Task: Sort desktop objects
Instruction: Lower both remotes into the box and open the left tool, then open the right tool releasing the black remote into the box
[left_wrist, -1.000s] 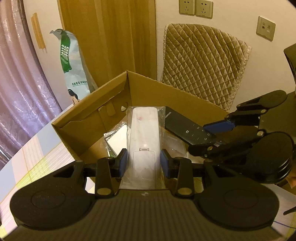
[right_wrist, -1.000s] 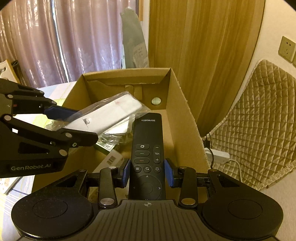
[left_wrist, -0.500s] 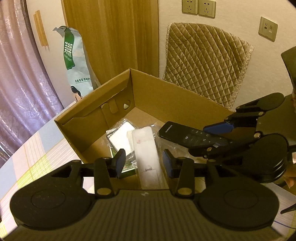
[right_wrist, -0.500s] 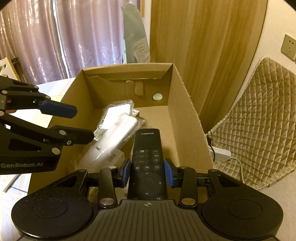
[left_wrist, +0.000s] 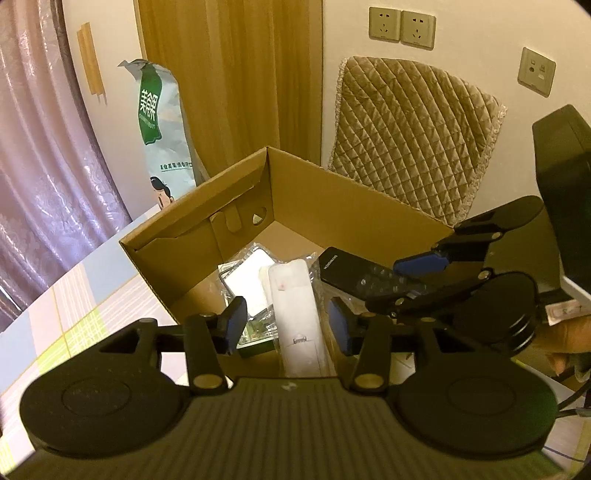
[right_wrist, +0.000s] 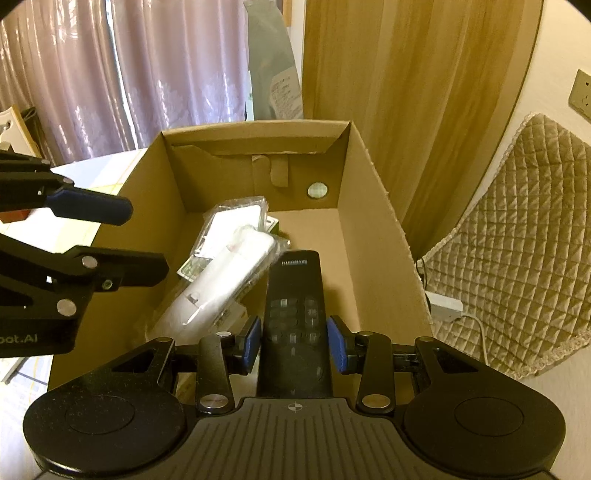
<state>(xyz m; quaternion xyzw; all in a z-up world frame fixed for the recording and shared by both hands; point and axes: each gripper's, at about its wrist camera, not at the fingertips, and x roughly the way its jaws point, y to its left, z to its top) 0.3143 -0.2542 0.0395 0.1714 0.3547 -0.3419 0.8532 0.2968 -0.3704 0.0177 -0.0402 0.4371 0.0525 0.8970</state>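
Observation:
An open cardboard box stands in front of both grippers. A white remote in a clear bag lies inside it, resting on a flat bagged packet. My left gripper is open above the white remote, with a gap on each side of it. My right gripper is shut on a black remote, held over the right half of the box with its far end pointing inward.
The box sits on a table with a checked cloth. Behind it are a quilted chair back, a tall snack bag and curtains. A dark monitor stands at the right, with a hand below it.
My left gripper opened and let the white bagged remote drop into the box, then drew back. The right gripper stayed shut on the black remote and drew back slightly.

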